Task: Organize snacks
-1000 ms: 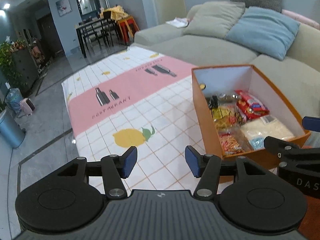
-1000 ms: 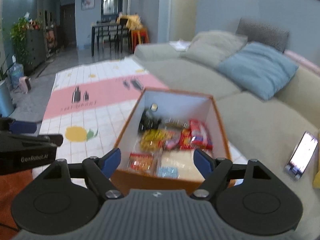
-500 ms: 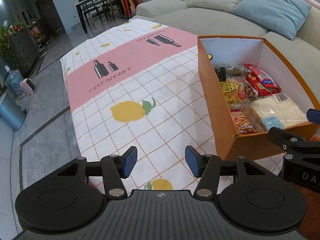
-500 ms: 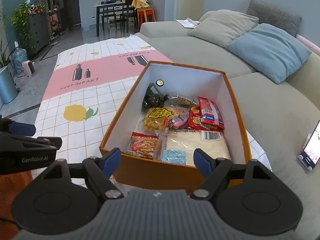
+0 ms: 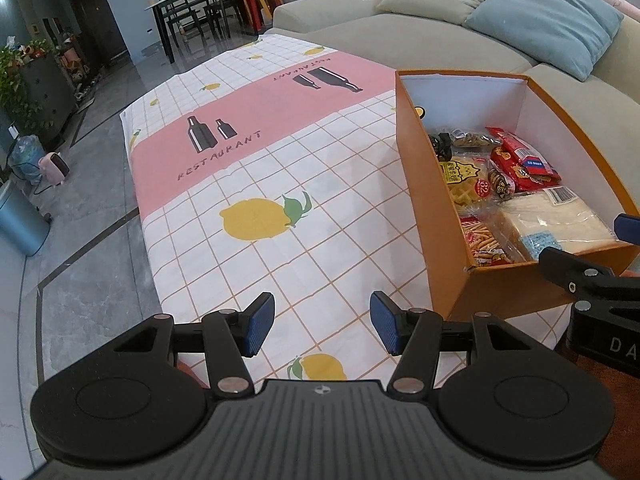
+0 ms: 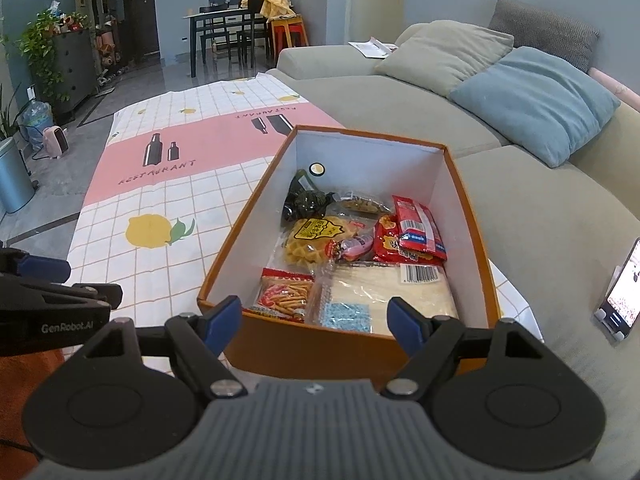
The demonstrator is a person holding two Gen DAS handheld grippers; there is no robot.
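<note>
An orange box (image 6: pixel 336 346) (image 5: pixel 424 184) with white inner walls sits on the table's right side and holds several snack packets. Among them are a waffle pack (image 6: pixel 316 240), red packets (image 6: pixel 416 230), a pack of red sticks (image 6: pixel 282 294) and a wide pale bag (image 6: pixel 384 292). My right gripper (image 6: pixel 316 322) hovers open just in front of the box's near wall, nothing between its blue pads. My left gripper (image 5: pixel 322 328) is open over the bare tablecloth, left of the box, empty.
The table wears a white checked cloth (image 5: pixel 256 208) with lemons and a pink band. A grey sofa (image 6: pixel 520 200) with cushions runs along the right. A phone (image 6: pixel 624 292) stands propped on the sofa. Grey floor drops off to the left.
Both views have tipped downward, so the cloth and the box now fill more of the frame. Neither gripper's fingers have changed their spread.
</note>
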